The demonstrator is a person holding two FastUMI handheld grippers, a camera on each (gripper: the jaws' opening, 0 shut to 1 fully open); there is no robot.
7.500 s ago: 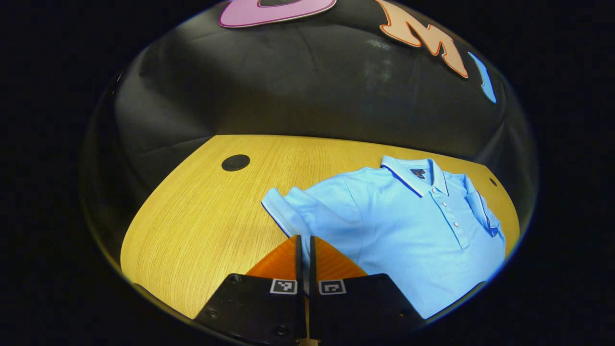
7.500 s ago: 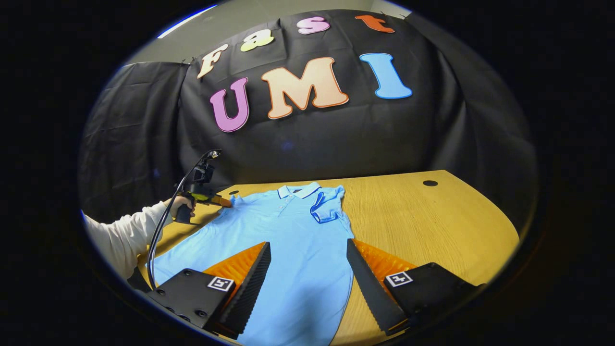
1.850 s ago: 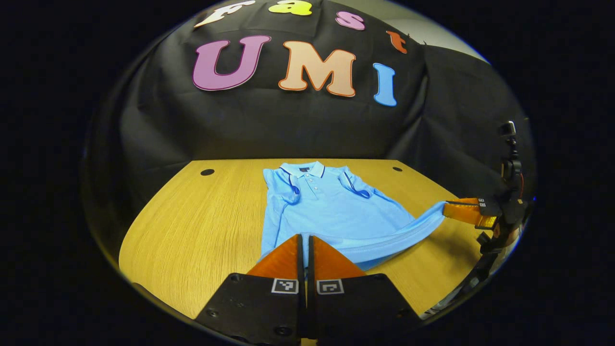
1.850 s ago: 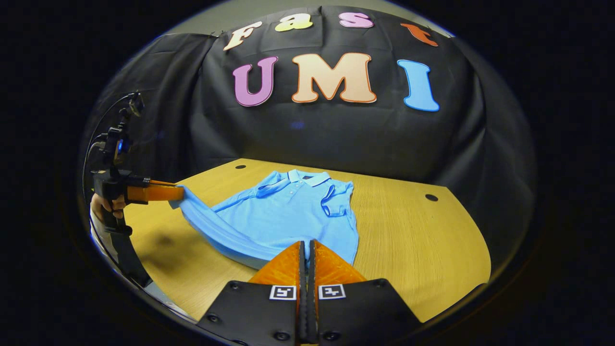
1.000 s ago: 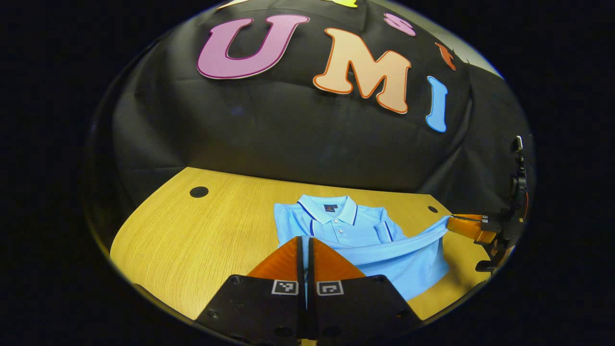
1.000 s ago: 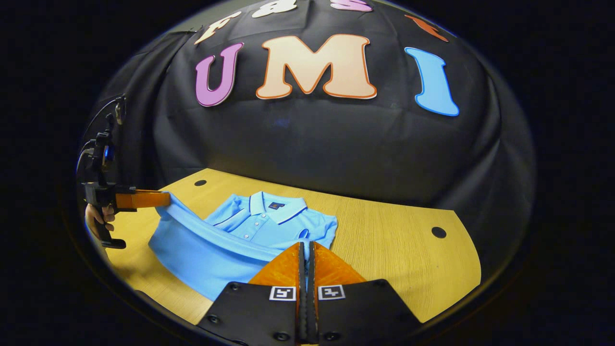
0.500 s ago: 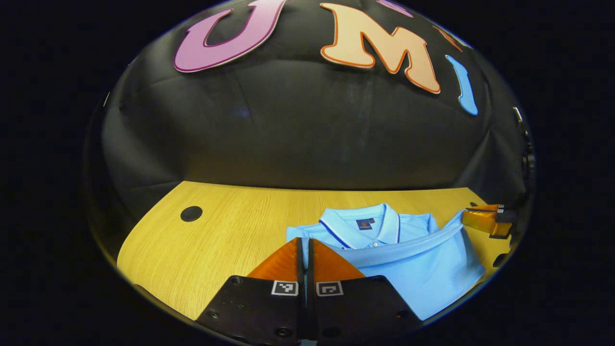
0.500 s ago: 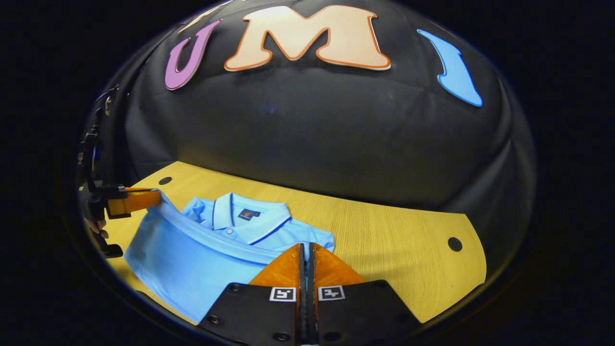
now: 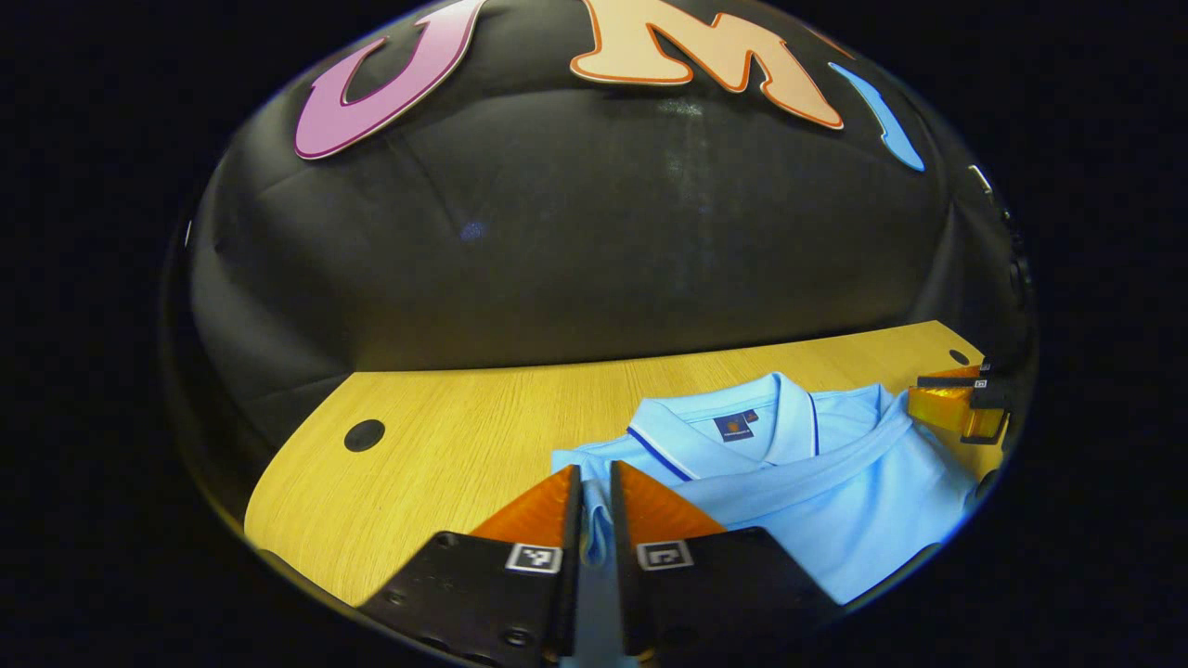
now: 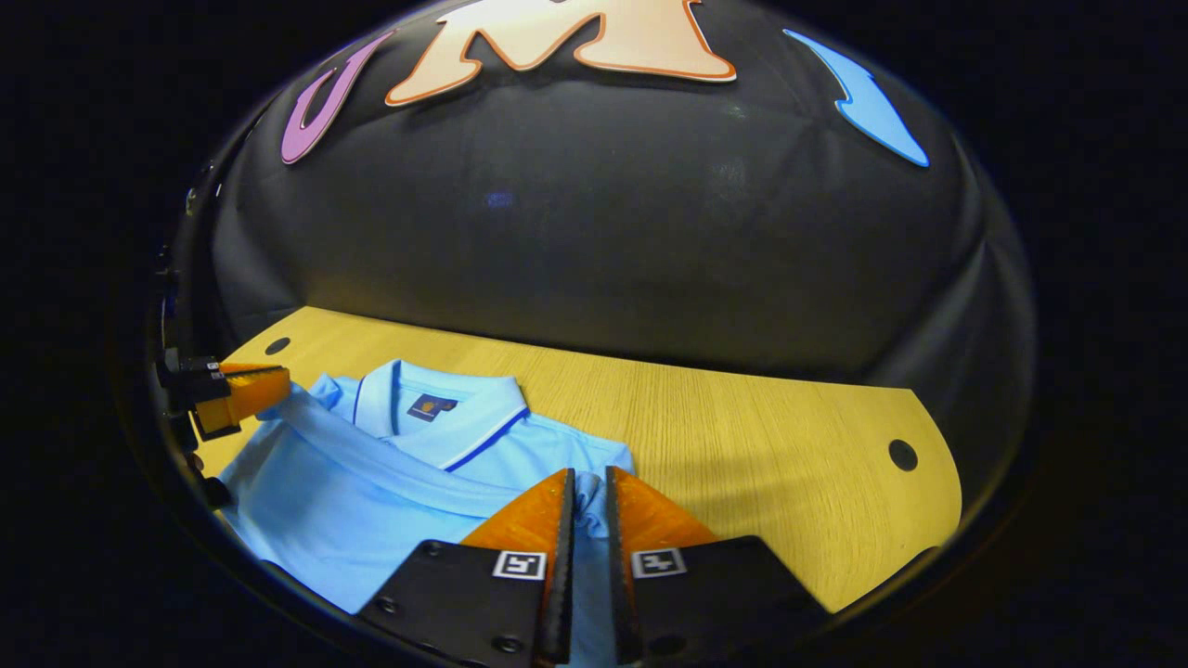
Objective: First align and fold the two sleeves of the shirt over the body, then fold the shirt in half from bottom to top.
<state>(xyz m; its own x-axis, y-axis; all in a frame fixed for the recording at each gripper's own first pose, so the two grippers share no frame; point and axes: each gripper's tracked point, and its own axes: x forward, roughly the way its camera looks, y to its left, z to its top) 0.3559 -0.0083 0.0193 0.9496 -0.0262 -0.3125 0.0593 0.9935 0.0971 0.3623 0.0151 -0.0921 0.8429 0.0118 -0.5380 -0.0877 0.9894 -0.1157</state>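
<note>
Two slightly parted, left gripper [image 9: 594,487] and right gripper [image 10: 587,492], shirt [image 9: 835,482] hem between; neck label [image 9: 735,426] illegible.

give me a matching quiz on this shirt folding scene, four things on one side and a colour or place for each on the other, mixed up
Things:
1. collar
2. table
3. hem
4. round hole

Descriptions:
a. yellow wood grain
b. dark spot near the table's edge
c. light blue with a dark blue stripe
d. brought up across the shirt, just below the collar

Pairs: 1-c, 2-a, 3-d, 4-b
</note>
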